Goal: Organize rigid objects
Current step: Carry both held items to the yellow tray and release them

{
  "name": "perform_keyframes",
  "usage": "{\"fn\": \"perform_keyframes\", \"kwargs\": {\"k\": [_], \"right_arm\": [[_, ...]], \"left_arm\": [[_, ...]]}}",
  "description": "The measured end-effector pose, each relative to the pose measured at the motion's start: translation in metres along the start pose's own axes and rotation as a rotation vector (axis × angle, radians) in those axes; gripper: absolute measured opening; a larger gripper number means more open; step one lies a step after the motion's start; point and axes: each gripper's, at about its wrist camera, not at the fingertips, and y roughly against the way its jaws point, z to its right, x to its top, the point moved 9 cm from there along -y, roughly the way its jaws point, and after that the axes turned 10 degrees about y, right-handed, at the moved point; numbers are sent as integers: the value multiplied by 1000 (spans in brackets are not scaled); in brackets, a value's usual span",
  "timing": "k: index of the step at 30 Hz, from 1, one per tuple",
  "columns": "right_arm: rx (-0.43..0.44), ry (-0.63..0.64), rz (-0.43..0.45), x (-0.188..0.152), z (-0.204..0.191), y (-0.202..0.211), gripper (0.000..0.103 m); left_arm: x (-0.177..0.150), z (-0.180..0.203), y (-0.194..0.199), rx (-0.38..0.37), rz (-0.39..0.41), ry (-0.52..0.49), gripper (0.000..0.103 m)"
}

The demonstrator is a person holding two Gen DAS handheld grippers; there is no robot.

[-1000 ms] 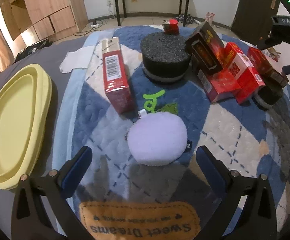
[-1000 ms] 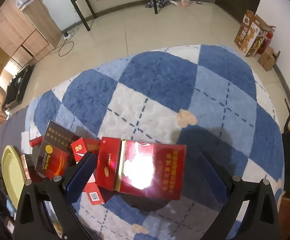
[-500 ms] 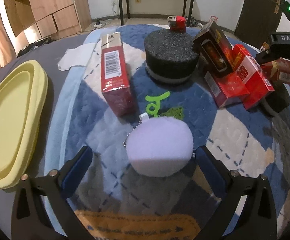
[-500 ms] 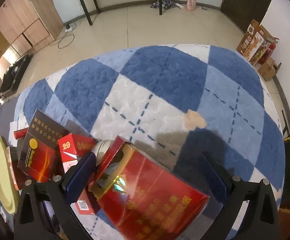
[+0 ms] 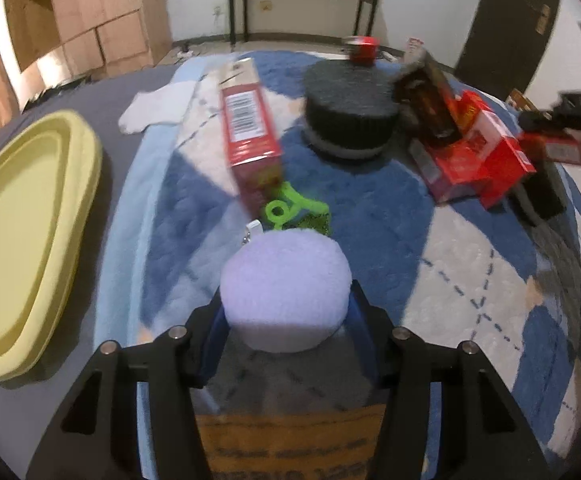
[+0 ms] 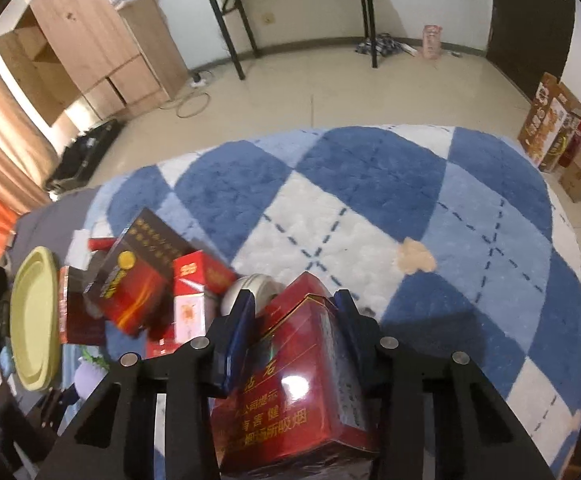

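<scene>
A round purple plush ball [image 5: 286,292] with a keychain sits between the blue pads of my left gripper [image 5: 286,316]. The jaws are closing and both pads press its sides. In the right wrist view, my right gripper [image 6: 294,316] holds a dark red carton [image 6: 290,392] with gold lettering; its jaws are closing too, with the pads against the carton's sides. That carton is tilted above the blue and white quilted rug [image 6: 370,216]. A pile of red boxes [image 5: 470,152] lies at the right of the rug, and a tall red box [image 5: 250,128] lies in the middle.
A yellow tray [image 5: 22,240] lies left of the rug. A black round foam block [image 5: 350,108], a green plastic piece [image 5: 286,208], a white cloth [image 5: 154,108] and a dark box [image 6: 134,280] are around. A silver round lid [image 6: 250,288] shows behind the carton.
Both grippers went from wide open to closed: the left on the plush ball, the right on the red carton, which tipped up off the pile and turned endwise.
</scene>
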Motion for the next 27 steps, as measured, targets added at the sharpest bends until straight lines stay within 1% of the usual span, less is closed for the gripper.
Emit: {"fn": "perform_keyframes", "kwargs": {"k": [4,6,8,9,11,14,17,19,22,24,25,27], "right_arm": [[24,8,55,-2,2,22,32],[40,0,91,-1,2,39,26],[63,-4,130,1,0,56,23],[83,-2,144,2,-2,66,22],[109,18,147,2,-12,75,22],[156,17,138,-2,-18,74,22],[223,-64,88,-12,-6,55,22],[241,-126,71,-16,6,41,22],[281,-192,63,-21,18,30,22],[297,-207,72,-17,20,37,22],[319,-205,83,-11,16,42,22],[358,-190,124,1,5,62,21]], "left_arm": [[6,-19,8,7,-6,65,56],[13,-31,19,-6,8,104,56],[20,-45,33,-25,15,140,56],[25,-52,40,-35,17,148,56],[37,-68,59,-49,49,150,56],[53,-95,82,-34,104,137,56],[62,-120,97,-4,168,140,56],[61,-129,95,9,169,159,56],[57,-137,94,3,150,200,56],[63,-139,94,-1,149,200,56],[65,-142,96,6,157,202,56],[72,-149,101,1,167,228,56]]}}
